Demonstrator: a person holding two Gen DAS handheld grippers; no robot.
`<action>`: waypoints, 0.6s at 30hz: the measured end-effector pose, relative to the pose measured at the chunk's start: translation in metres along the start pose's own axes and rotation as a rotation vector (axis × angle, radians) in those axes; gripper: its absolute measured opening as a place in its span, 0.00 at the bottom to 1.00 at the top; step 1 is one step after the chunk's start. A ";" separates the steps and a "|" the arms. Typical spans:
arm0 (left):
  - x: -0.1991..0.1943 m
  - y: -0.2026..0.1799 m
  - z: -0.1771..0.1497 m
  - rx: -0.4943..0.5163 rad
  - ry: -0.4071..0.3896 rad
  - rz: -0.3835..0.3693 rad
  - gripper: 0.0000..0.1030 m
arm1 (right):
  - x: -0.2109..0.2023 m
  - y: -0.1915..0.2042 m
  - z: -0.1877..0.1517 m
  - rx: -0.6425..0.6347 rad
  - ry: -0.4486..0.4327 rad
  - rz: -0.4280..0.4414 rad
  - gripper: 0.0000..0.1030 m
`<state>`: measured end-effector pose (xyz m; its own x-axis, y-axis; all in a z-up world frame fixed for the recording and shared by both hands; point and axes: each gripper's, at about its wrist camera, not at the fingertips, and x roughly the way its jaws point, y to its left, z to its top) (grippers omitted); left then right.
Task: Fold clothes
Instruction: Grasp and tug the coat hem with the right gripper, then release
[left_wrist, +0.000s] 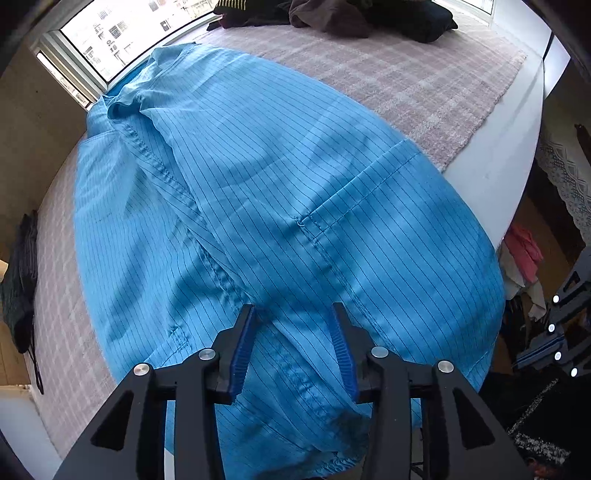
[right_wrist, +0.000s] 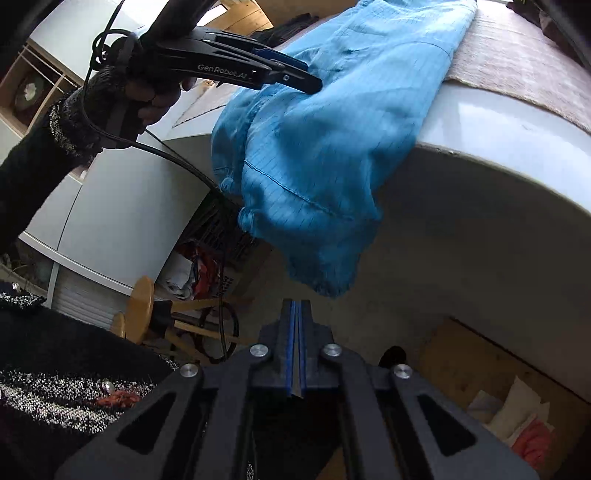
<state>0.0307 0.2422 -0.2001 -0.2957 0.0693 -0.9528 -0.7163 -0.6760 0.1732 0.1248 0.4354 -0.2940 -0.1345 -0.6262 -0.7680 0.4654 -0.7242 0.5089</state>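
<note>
A blue striped garment (left_wrist: 258, 192) is lying lengthwise across the table (left_wrist: 517, 155), partly on a pink cloth (left_wrist: 406, 85), its collar pointing to the far edge by the window and its hem drooping over the near edge. The left gripper (left_wrist: 293, 314) is hovering wide apart above the hem. The right gripper (right_wrist: 296, 306) is pressed closed, empty, below the table edge.

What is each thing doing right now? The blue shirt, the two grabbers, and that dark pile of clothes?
Blue garment: spread out, one end hanging off the table edge.
Left gripper: open, over the garment.
Right gripper: shut, empty, below the table.
Dark clothes: heaped, unfolded.
</note>
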 end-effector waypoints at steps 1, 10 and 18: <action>0.000 -0.001 -0.001 0.001 -0.001 0.001 0.39 | -0.002 -0.009 0.000 0.030 -0.011 -0.072 0.04; -0.016 -0.005 -0.012 0.014 -0.006 0.000 0.35 | 0.002 -0.025 0.044 0.067 -0.109 -0.084 0.46; -0.072 0.040 -0.095 -0.237 -0.100 -0.064 0.33 | 0.028 -0.025 0.051 0.129 0.039 -0.050 0.10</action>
<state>0.0832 0.1403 -0.1479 -0.3241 0.1822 -0.9283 -0.5712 -0.8199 0.0385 0.0653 0.4209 -0.3087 -0.1194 -0.5785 -0.8069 0.3422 -0.7869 0.5135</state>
